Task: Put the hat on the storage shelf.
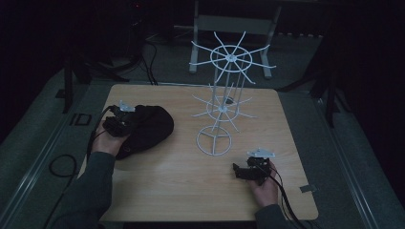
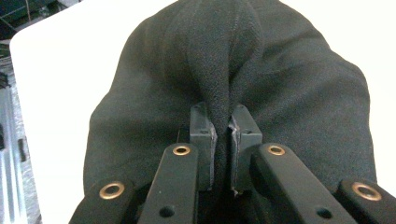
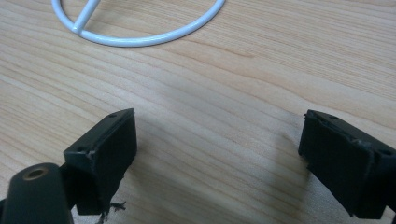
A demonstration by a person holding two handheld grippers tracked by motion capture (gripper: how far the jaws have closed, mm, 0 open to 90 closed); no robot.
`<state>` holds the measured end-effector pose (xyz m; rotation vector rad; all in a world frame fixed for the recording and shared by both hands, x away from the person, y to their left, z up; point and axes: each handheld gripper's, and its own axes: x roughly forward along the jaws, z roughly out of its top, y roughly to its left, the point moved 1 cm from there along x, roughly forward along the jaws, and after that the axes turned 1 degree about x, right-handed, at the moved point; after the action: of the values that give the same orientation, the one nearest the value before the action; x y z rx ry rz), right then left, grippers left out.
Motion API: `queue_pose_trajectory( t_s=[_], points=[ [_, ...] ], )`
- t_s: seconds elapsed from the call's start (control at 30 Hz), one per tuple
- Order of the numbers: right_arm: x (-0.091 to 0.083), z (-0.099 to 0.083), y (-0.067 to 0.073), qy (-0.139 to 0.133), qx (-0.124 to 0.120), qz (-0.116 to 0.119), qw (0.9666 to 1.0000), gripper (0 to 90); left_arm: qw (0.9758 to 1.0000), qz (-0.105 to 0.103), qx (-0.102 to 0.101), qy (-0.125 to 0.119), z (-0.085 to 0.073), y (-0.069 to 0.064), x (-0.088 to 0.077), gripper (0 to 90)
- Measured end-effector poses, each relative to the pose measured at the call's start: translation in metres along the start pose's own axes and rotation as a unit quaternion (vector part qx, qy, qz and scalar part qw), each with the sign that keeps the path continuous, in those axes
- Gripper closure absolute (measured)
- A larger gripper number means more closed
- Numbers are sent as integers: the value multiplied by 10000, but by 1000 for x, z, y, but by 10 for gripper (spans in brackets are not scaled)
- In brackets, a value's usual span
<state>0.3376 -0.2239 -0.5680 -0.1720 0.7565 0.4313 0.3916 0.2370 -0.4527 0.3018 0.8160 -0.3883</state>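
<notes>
Here the left tongs (image 2: pixel 222 140) pinch a fold of the black cloth (image 2: pixel 233 74), which otherwise lies on the tabletop (image 1: pixel 191 181) just ahead of them. The right tongs (image 3: pixel 219 154) rest spread, near the rack (image 1: pixel 224 95). Such a thin pinch could slip as the cloth's weight comes on.

My two hand-held grippers, left (image 1: pixel 125 120) and right (image 1: pixel 241 171), are matte black with square pads, brass-ringed pivot screws on the links, grey three-cornered top plates and trailing black cables; my sleeves are dark grey-green.
</notes>
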Motion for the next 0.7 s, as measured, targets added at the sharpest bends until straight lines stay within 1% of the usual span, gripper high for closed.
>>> queue_pose_trajectory(
  t_s=[0.1, 0.2, 0.33, 0.57, 0.7],
  points=[
    [0, 0, 0, -1, -2, 1, 10000, 111, 9998, -82, -105, -146, 1, 2, -6, 834],
    [0, 0, 0, -2, -2, 2, 10000, 112, 9995, -140, -160, -244, 1, 4, -10, 834],
    [0, 0, 0, -2, -1, 0, 10000, 111, 9992, -114, -178, -336, 3, 5, -15, 834],
    [0, 0, 0, 0, 2, 1, 10000, 111, 9982, -196, -238, -509, 8, 3, -24, 833],
    [0, 0, 0, 2, 1, 0, 10000, 111, 9977, -224, -227, -597, 11, 2, -30, 833]
  ],
)
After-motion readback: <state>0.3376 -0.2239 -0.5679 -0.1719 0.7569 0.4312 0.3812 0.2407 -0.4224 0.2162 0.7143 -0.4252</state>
